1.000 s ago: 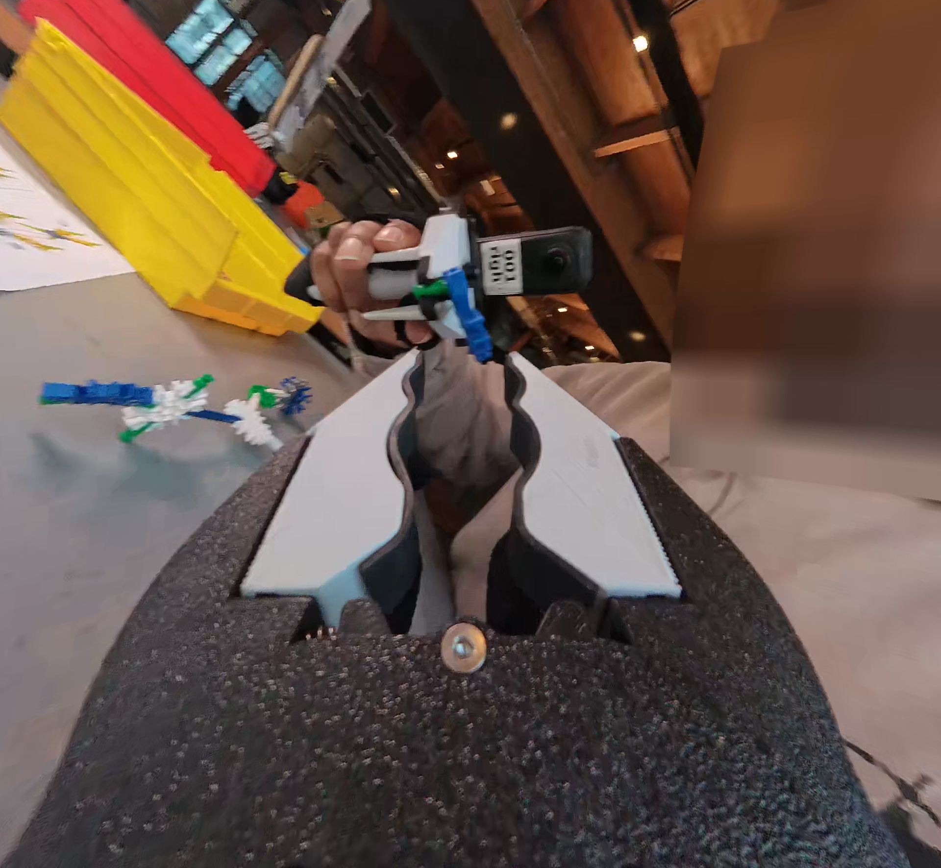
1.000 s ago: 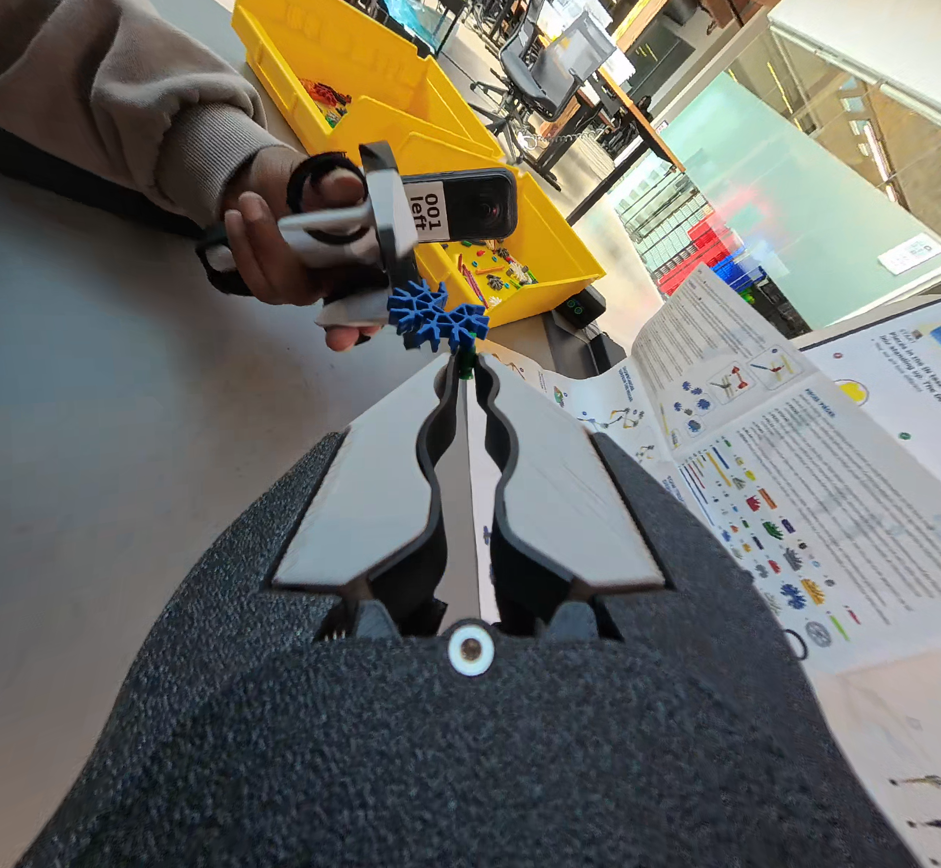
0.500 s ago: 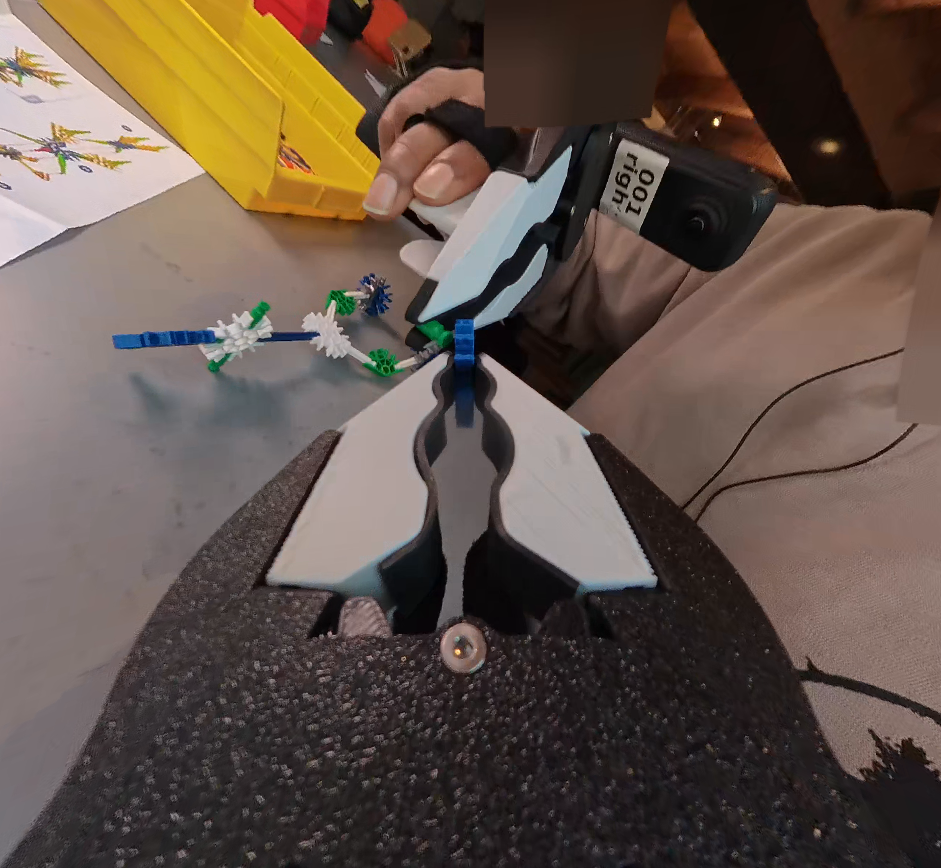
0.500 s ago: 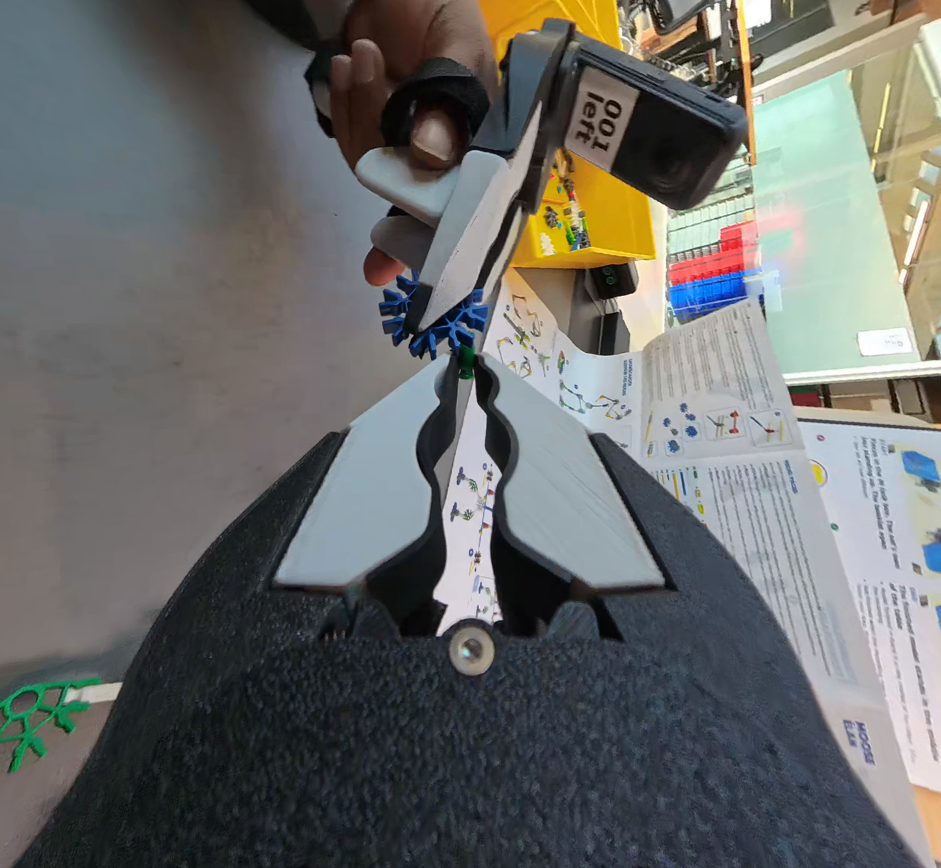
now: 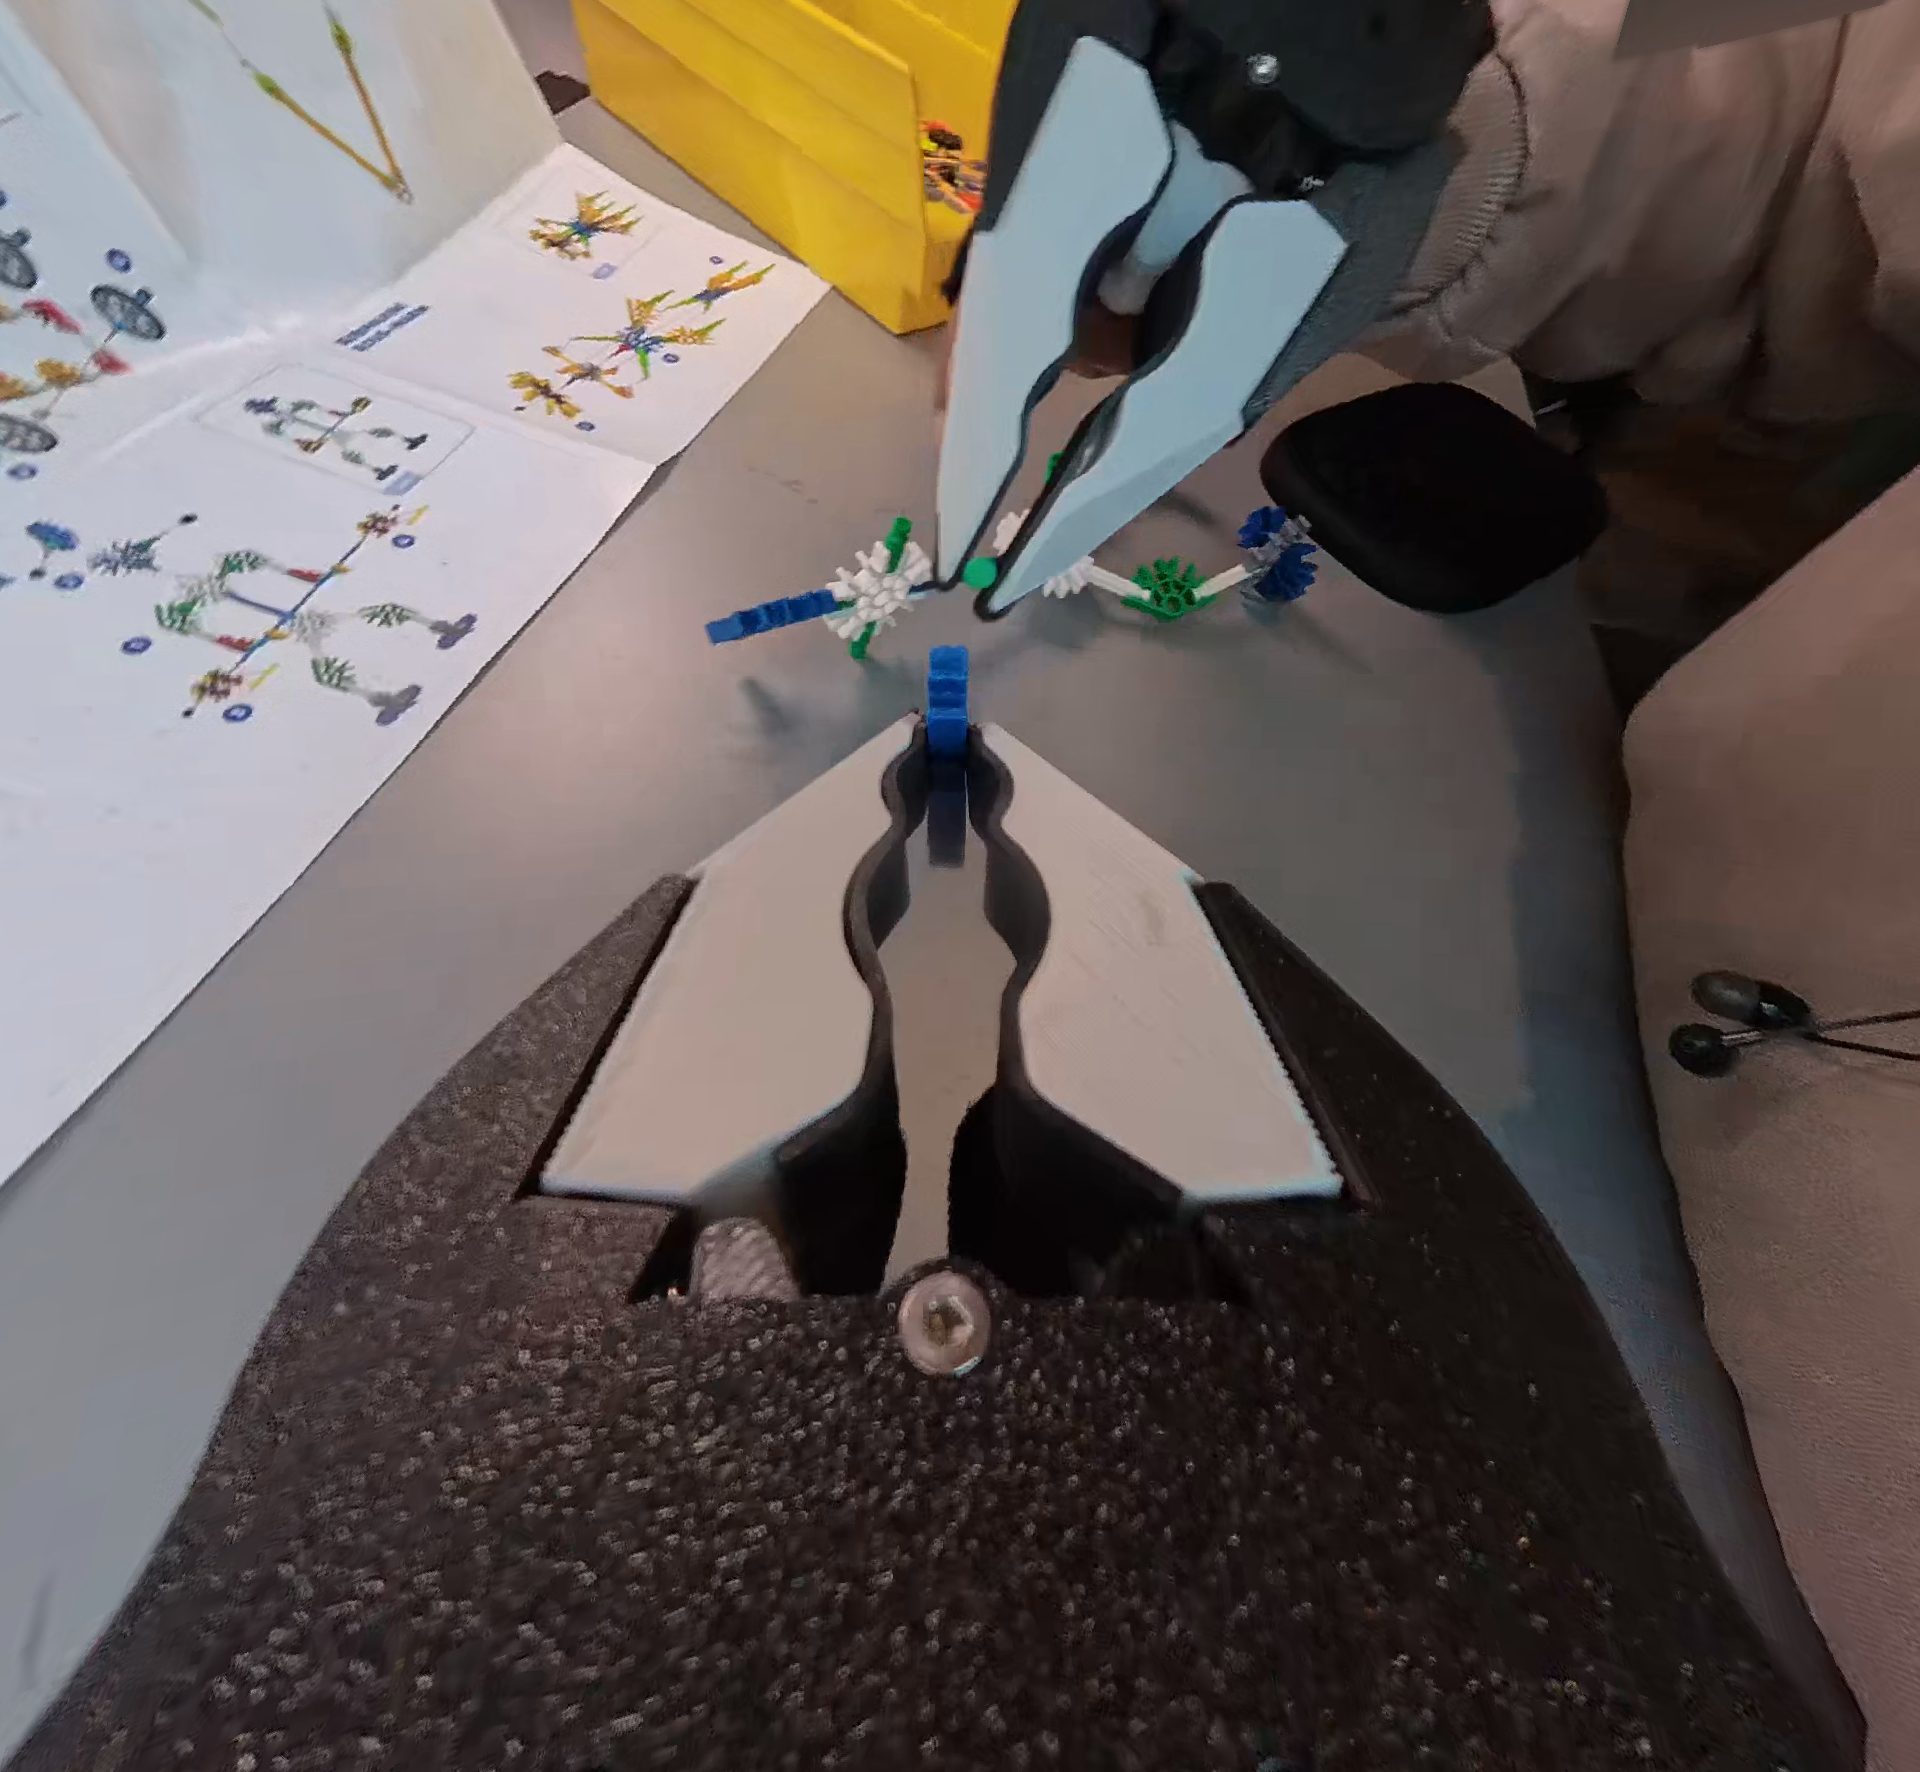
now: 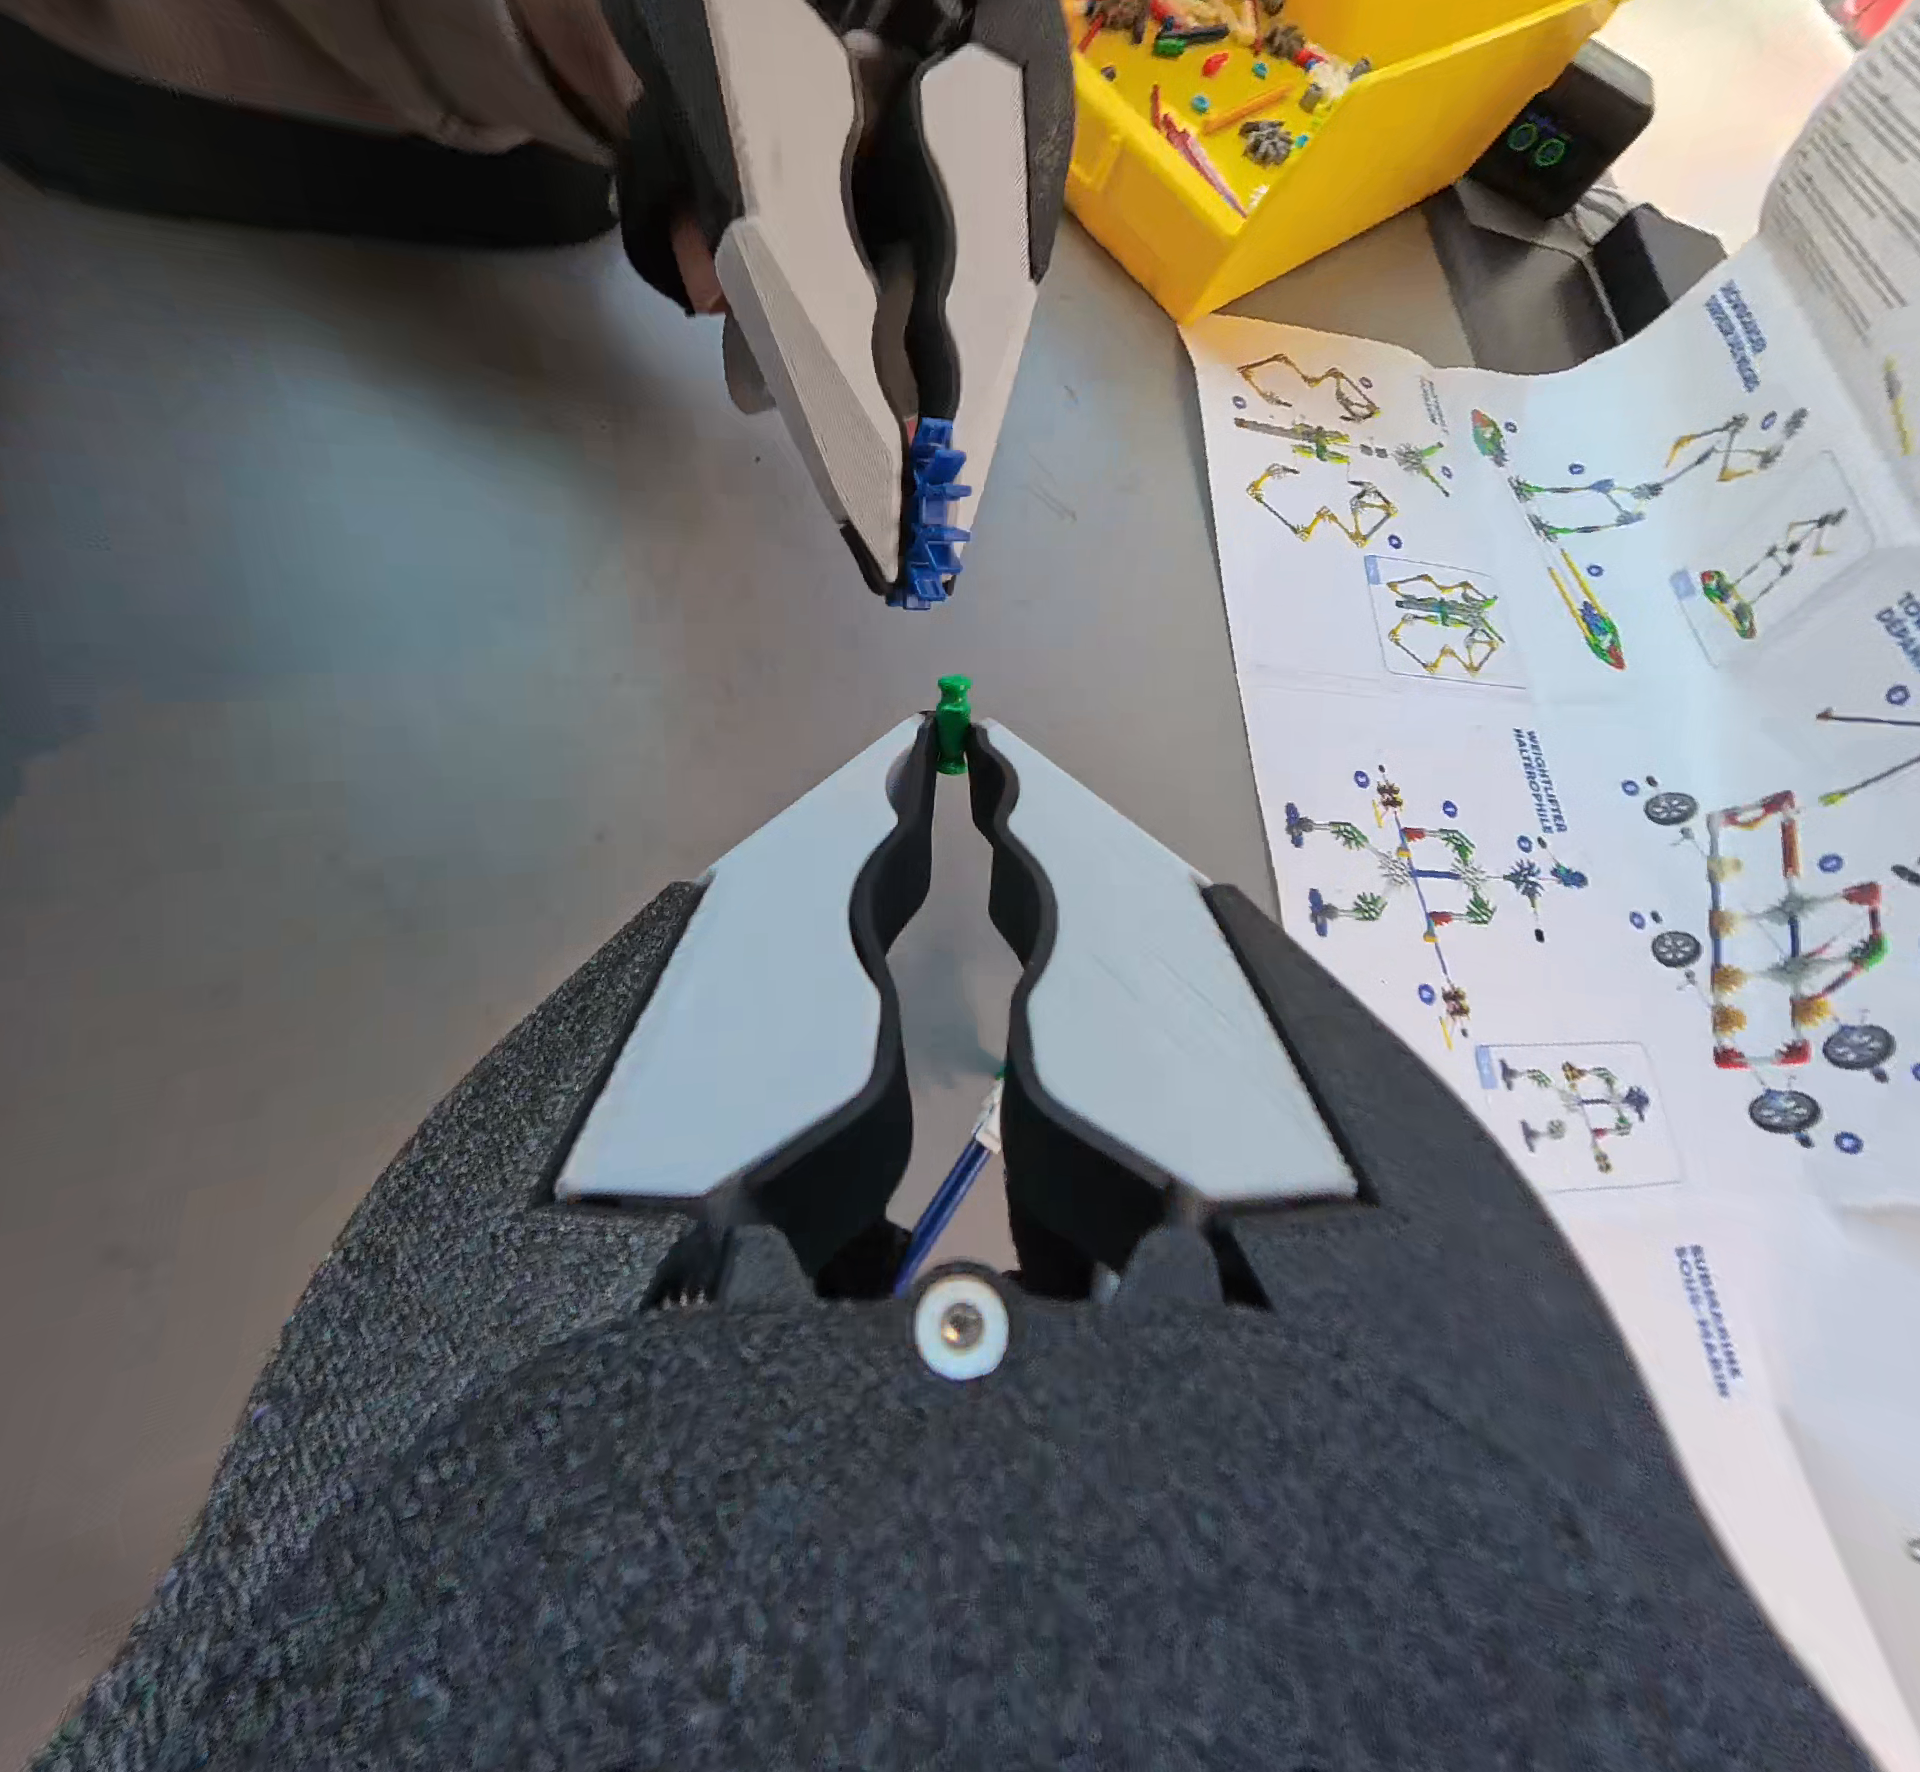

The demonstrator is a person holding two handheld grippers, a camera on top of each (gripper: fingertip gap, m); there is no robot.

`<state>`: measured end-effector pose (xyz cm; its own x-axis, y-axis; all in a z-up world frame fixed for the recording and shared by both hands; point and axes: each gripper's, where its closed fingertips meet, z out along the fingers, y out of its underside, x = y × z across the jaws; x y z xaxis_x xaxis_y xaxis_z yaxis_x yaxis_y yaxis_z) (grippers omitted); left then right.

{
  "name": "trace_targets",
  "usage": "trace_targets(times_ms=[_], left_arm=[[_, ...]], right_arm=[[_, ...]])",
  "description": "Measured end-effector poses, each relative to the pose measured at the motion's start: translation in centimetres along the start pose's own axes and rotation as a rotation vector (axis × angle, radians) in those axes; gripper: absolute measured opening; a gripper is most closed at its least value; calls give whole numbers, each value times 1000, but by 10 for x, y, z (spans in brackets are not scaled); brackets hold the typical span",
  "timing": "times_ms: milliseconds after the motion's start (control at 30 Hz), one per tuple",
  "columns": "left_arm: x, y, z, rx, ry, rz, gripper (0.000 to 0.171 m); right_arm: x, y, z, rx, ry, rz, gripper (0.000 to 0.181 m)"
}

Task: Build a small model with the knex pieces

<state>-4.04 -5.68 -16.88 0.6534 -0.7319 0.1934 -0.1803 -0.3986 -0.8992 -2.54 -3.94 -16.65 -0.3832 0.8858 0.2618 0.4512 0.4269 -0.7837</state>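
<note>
My left gripper (image 5: 945, 735) clamps a blue connector (image 5: 947, 683); my right gripper (image 6: 948, 735) pinches a green rod (image 6: 951, 714), connector at 12 o'clock, apparently not touching.

Each hand-held gripper (image 5: 945, 735) has pale grey fingers (image 5: 769, 974), a speckled black body and one screw (image 5: 940, 1324).
</note>
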Motion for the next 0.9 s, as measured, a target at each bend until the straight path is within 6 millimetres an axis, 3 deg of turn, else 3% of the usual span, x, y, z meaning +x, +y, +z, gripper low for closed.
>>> trace_targets(times_ms=[233,467,567,700,900], left_arm=[[-19,13,-2,44,-16,-133,6],[-38,7,-18,126,-176,-68,6],[-60,11,-37,135,-346,-44,6],[-75,7,-71,232,-498,-55,6],[-87,-3,-143,412,-754,-62,6]], right_arm=[[7,-8,-2,170,92,146,5],[12,-15,-10,283,155,149,5],[16,-16,-20,343,200,154,5],[21,-12,-31,375,251,162,4],[19,-15,-37,376,277,116,4]])
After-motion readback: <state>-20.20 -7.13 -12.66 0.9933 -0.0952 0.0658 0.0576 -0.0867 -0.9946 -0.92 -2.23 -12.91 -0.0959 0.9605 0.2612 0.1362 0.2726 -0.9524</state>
